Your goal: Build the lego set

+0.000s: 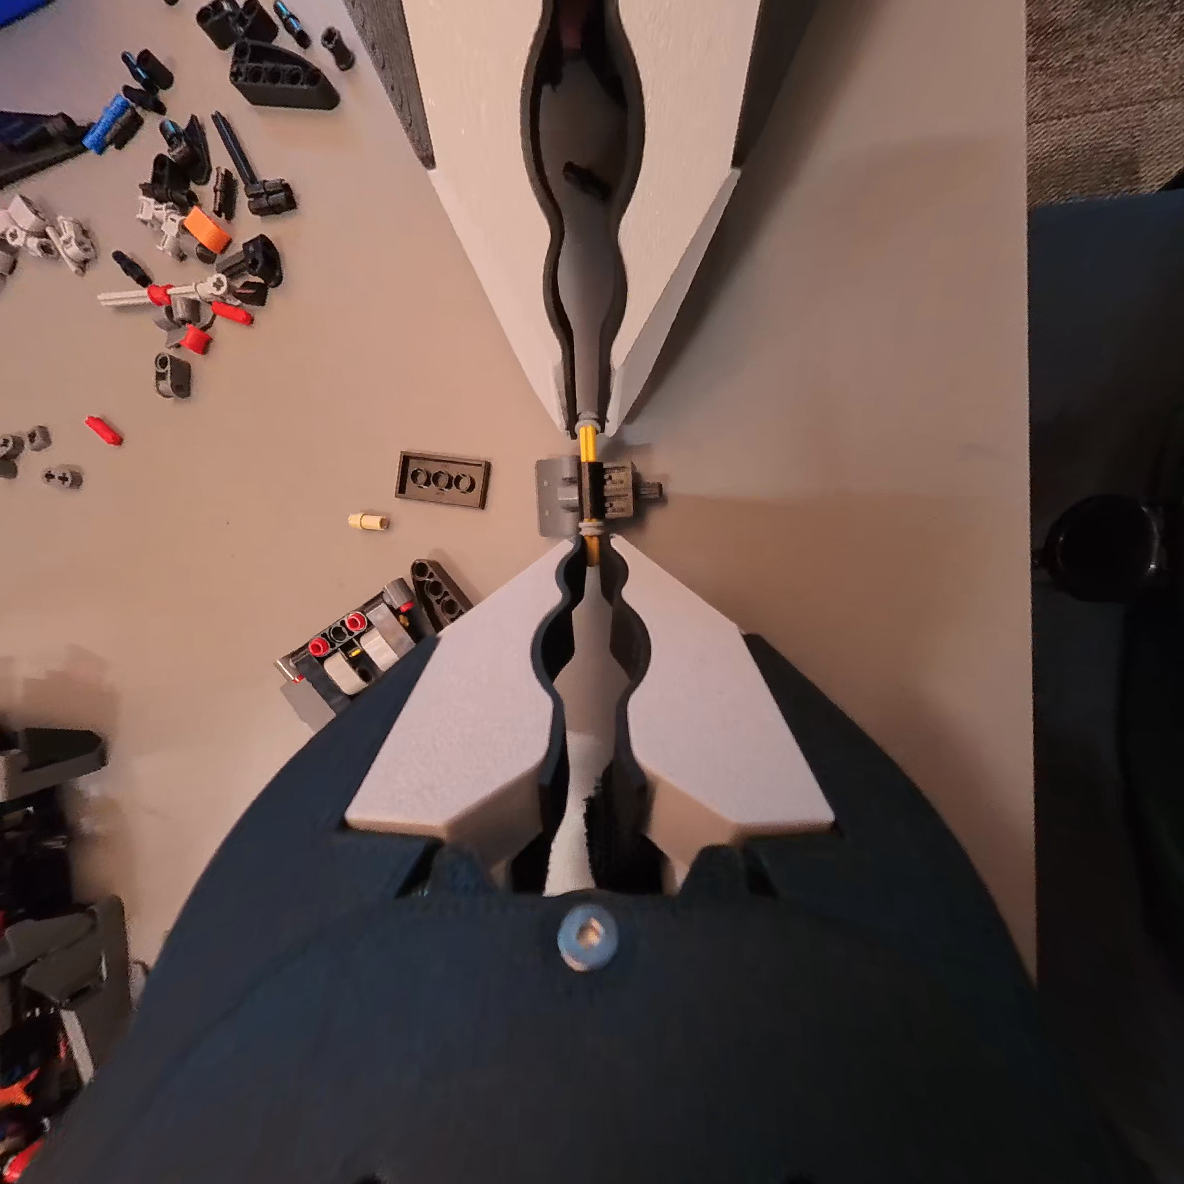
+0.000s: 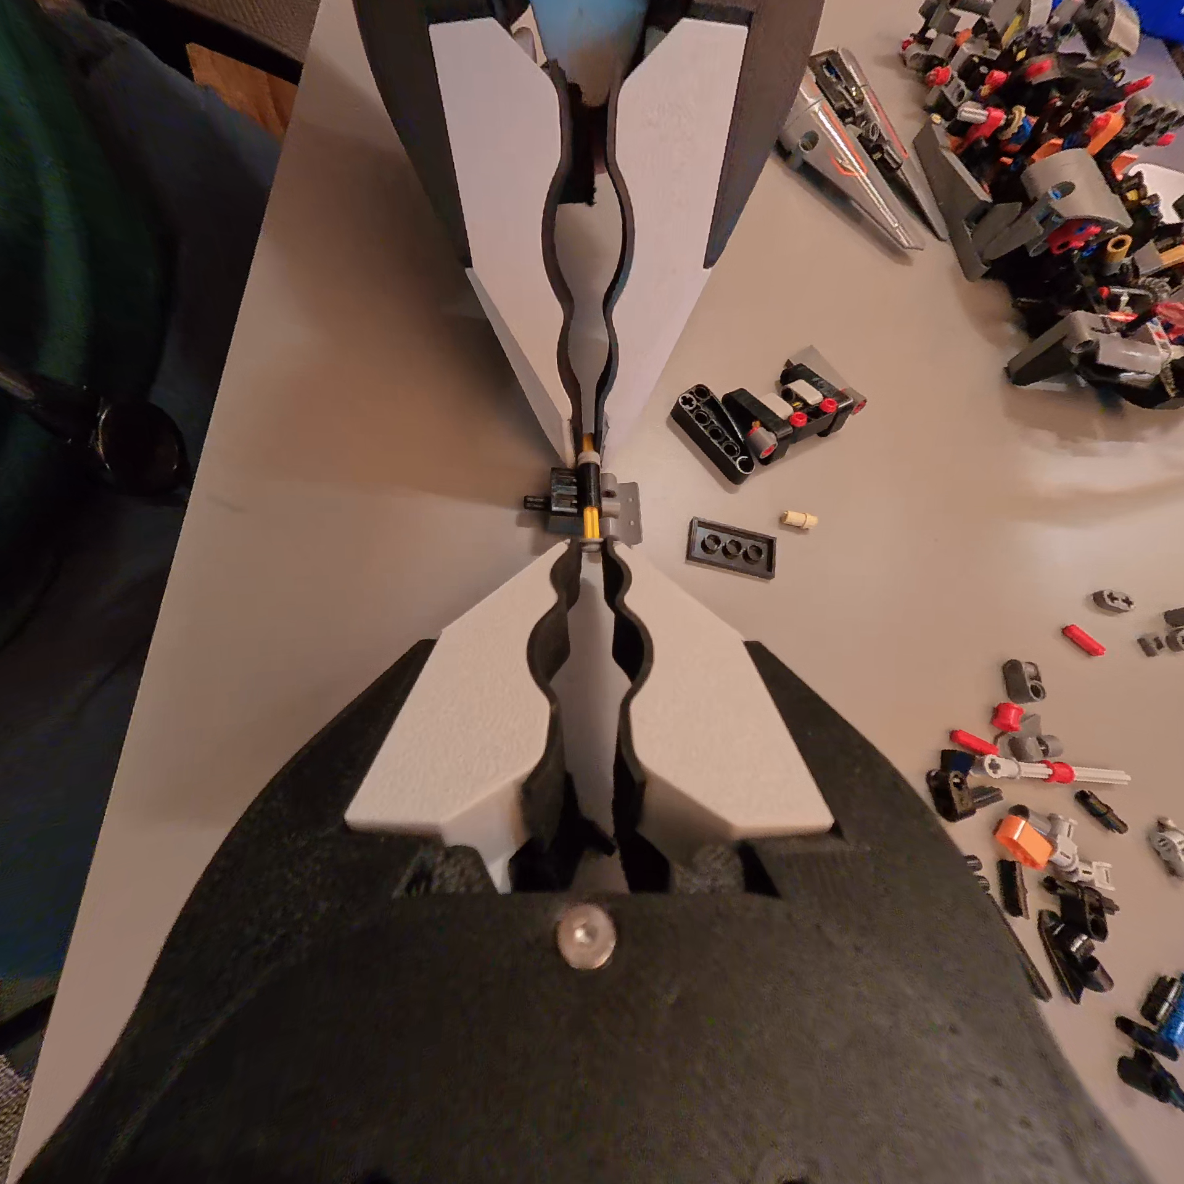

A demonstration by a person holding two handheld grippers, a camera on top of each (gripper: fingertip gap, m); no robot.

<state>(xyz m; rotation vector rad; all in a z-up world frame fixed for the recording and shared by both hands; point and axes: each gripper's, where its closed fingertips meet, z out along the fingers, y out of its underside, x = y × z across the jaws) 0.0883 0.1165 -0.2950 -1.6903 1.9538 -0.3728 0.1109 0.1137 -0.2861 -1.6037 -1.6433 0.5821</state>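
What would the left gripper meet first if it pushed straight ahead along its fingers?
The left gripper would first meet the small axle assembly on the yellow axle it appears to grip. Directly beyond it come the right gripper's closed fingertips, pointing back at it.

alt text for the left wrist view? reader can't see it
Two grippers meet tip to tip over a beige table, the left gripper from below and the right gripper from above, each shut on an end of a yellow axle through a small grey-and-black Lego assembly. Loose Lego pieces lie scattered to the left.
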